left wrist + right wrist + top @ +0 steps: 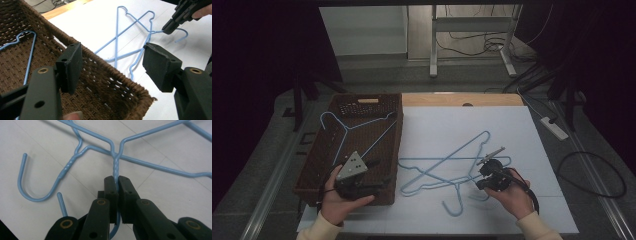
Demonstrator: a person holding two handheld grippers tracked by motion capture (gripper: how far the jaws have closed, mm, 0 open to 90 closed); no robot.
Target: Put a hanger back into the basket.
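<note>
Clamping down now, the right gripper has its jaws squeezed shut on the twisted neck of a blue hanger, just below where the two shoulders split. Nice spot to grab, the wire is doubled there and should not spin between the pads. From above, that gripper sits at about 5 o'clock on the white sheet, with the tangle of hangers spread toward 9 o'clock of it. A second hanger crosses under the held one, its hook curling off at 8 o'clock in the right gripper view.

Over at the left, the left gripper hovers with jaws wide apart and nothing between them, poised over the near rim of the basket. One hanger already lies inside the basket, at 10 o'clock from the pile.

The job looks like moving hangers to the basket, and this one is gripped but not yet lifted. To do it well: raise straight up first, slowly, so the crossed wires can slip free instead of dragging the neighbour along. If the other one snags, a small shake or tilt should shed it. Keep the squeeze firm, thin wire pivots easily. Then swing toward 9 o'clock and lower flat into the basket.
</note>
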